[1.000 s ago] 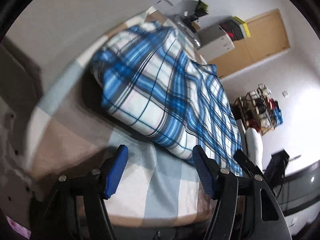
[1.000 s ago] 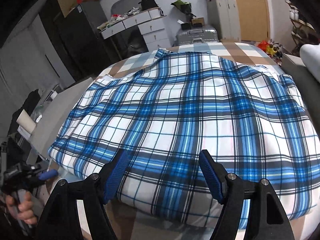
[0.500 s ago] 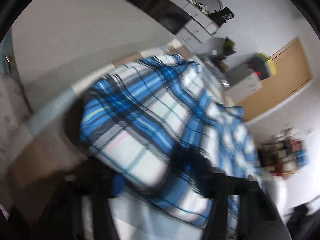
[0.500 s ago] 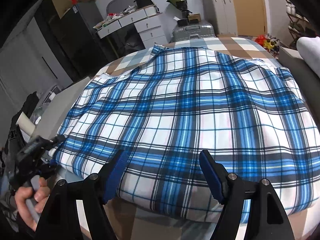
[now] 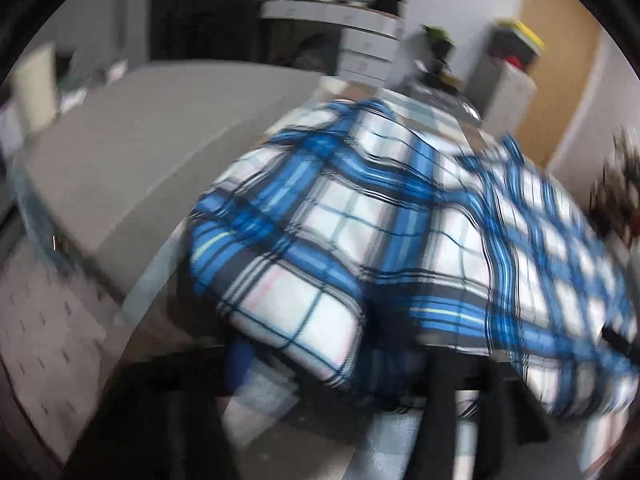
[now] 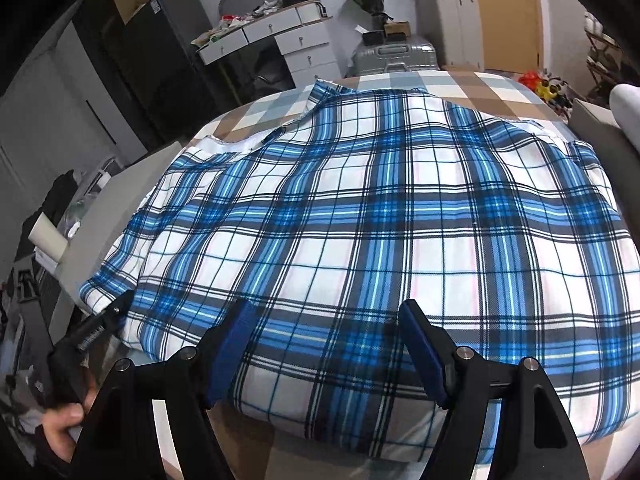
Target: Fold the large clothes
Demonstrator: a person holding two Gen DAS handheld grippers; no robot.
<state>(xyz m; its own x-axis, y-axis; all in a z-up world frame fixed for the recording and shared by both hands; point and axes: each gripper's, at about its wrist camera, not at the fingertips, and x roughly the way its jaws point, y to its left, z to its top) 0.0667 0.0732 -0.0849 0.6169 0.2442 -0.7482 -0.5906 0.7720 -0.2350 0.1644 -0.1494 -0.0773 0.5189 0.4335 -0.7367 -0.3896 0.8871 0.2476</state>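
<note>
A large blue, white and black plaid garment (image 6: 380, 216) lies spread over the bed. My right gripper (image 6: 326, 350) hovers open above its near edge; the blue pads (image 6: 230, 348) stand wide apart with flat cloth under them, nothing pinched. In the right wrist view my left gripper (image 6: 116, 312) reaches the garment's near left corner, held by a hand (image 6: 64, 420). The left wrist view is blurred: the plaid corner (image 5: 304, 320) droops between my left gripper's (image 5: 336, 364) dark fingers, whose jaws are opening and stand wide apart.
The bed has a brown, blue and white checked sheet (image 6: 480, 84). A grey padded block (image 5: 140, 140) runs along its left side. Behind stand a white drawer desk (image 6: 296, 40), a silver suitcase (image 6: 394, 56) and a wooden door (image 6: 508, 8).
The left wrist view swung round onto the garment's corner, which now lies between its fingers. In the right wrist view the left gripper rose to the cloth's left corner. The right gripper stayed put.
</note>
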